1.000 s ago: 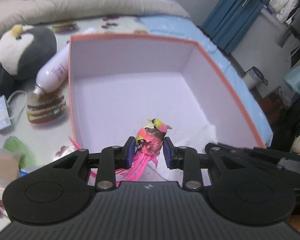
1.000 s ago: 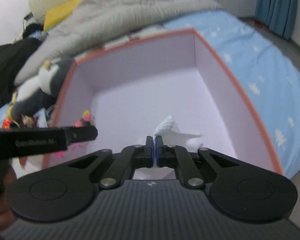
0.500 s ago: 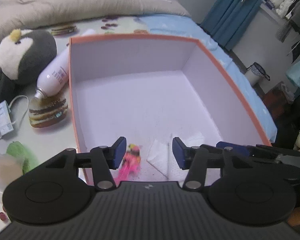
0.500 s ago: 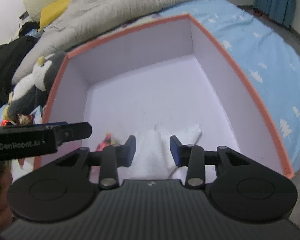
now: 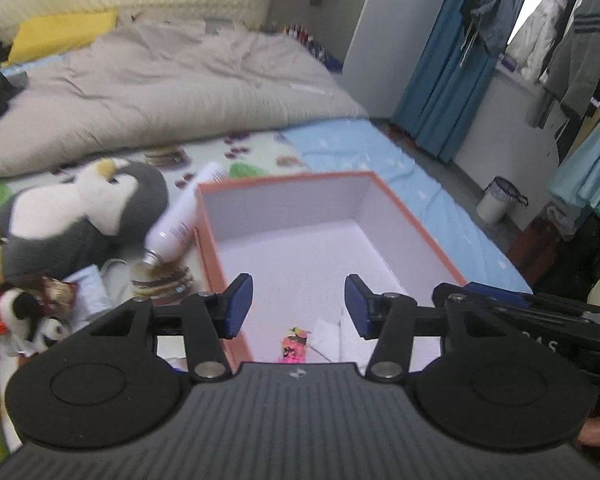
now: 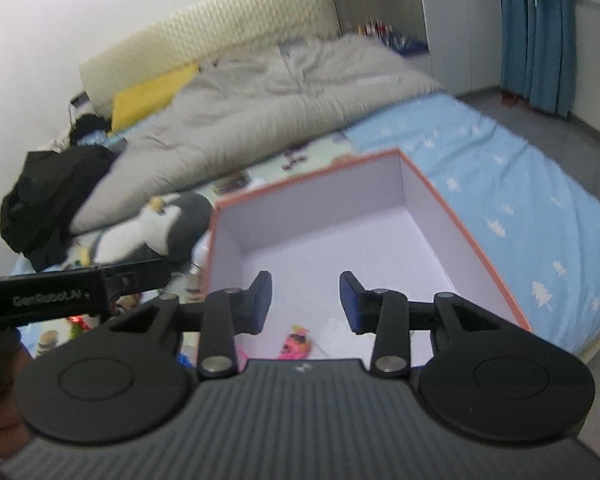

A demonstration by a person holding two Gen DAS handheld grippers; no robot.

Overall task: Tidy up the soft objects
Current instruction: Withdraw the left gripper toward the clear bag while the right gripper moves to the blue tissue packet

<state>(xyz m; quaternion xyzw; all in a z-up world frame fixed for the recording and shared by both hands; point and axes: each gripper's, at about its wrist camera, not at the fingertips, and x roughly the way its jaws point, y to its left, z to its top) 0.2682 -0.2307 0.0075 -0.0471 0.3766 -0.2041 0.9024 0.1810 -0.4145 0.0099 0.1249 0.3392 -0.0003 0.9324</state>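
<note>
An orange-rimmed box (image 5: 284,179) (image 6: 308,176) with pale lilac walls stands on the bed. On its floor at the near edge lie a small pink feathered toy (image 5: 294,346) (image 6: 296,342) and a white cloth (image 5: 328,338) (image 6: 340,332). My left gripper (image 5: 298,304) hangs open above the box's near left corner, nothing between its fingers. My right gripper (image 6: 304,300) is open too, raised over the near edge and holding nothing. A grey and white plush penguin (image 5: 80,208) (image 6: 160,228) lies left of the box.
A white bottle (image 5: 184,216) leans against the box's left wall above a burger-shaped toy (image 5: 162,280). A small panda plush (image 5: 28,316) and wrappers lie at the left. A grey duvet (image 5: 180,80) covers the far bed. A bin (image 5: 498,204) and blue curtain (image 5: 444,72) stand at the right.
Both grippers opened, dropping the pink toy and the white cloth into the box, then rose and pulled back, so more of the room now shows.
</note>
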